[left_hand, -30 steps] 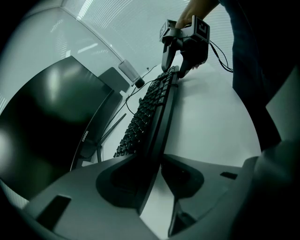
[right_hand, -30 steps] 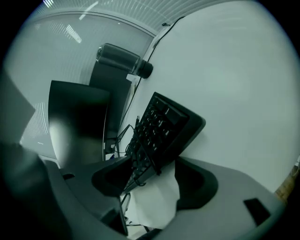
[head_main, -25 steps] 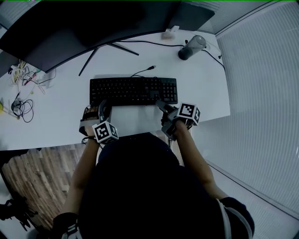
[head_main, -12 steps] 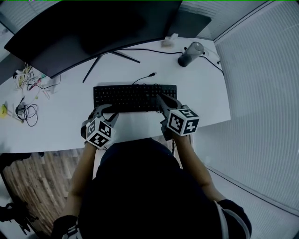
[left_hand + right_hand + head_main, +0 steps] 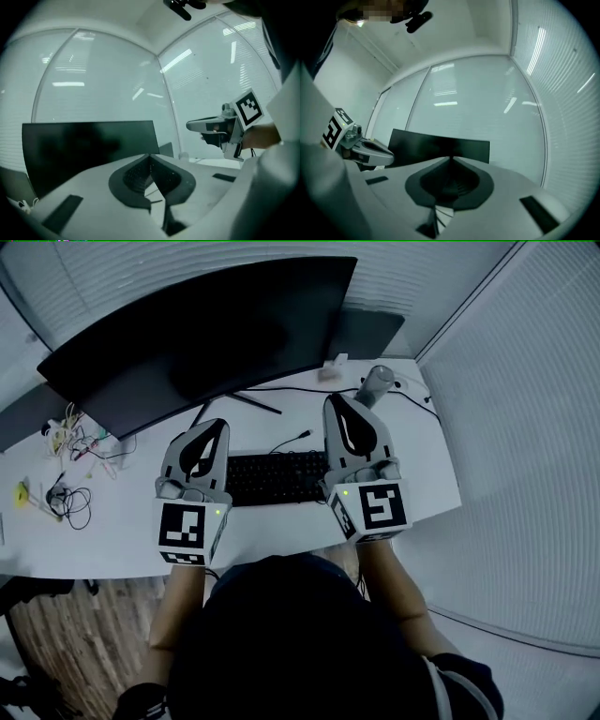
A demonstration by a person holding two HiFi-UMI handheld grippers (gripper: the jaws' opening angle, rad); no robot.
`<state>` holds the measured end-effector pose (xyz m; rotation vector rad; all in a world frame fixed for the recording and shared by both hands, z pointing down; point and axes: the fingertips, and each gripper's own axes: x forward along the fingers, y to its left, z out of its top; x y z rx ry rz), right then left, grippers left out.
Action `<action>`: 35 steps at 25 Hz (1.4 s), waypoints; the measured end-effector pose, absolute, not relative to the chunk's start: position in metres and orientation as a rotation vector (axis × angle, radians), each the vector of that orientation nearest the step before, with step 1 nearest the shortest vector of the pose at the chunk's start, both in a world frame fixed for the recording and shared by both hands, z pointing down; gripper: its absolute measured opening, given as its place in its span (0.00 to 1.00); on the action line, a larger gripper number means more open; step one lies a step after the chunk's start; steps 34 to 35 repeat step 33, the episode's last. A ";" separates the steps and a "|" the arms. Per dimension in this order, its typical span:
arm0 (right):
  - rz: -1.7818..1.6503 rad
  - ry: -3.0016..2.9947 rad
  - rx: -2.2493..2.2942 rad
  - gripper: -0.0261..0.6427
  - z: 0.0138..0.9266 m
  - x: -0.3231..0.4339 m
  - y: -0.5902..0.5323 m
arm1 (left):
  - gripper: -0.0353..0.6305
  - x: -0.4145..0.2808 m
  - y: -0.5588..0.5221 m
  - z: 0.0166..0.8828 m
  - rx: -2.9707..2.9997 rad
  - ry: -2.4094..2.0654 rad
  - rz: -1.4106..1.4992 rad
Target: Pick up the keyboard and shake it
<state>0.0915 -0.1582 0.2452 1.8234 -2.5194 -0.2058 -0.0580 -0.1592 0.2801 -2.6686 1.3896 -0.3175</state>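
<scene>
Both grippers have come up off the desk since the earlier frames and now hang above the keyboard (image 5: 277, 477), which has stayed flat on the white desk (image 5: 112, 521). In the head view, the left gripper (image 5: 217, 426) is over the keyboard's left end and the right gripper (image 5: 336, 401) over its right end, both pointing away from the person toward the monitor (image 5: 206, 334) behind the keyboard. Neither touches the keyboard.

Only the head view shows the keyboard. The two gripper views look level over it at the monitor and the pale wall behind. There the jaws of each gripper have just been closing and now meet tip to tip, with nothing between them. A pale sliver shows under the pads, probably the desk. Each gripper view also catches the other gripper off to one side. A grey cylinder (image 5: 377, 385), perhaps a bottle, lies beyond the keyboard's right end.
</scene>
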 end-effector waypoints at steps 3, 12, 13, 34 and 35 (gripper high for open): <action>-0.344 -2.515 1.888 0.10 0.203 0.088 -0.153 | 0.09 -0.063 -0.161 0.232 -2.552 1.446 -0.186; -0.339 -2.471 1.949 0.08 0.198 0.080 -0.136 | 0.09 -0.070 -0.154 0.207 -2.557 1.477 -0.037; -0.324 -2.467 1.947 0.08 0.203 0.079 -0.134 | 0.09 -0.071 -0.152 0.210 -2.565 1.476 -0.030; -0.320 -2.445 1.959 0.08 0.205 0.071 -0.108 | 0.09 -0.073 -0.120 0.216 -2.613 1.413 0.012; -0.320 -2.445 1.959 0.08 0.205 0.071 -0.108 | 0.09 -0.073 -0.120 0.216 -2.613 1.413 0.012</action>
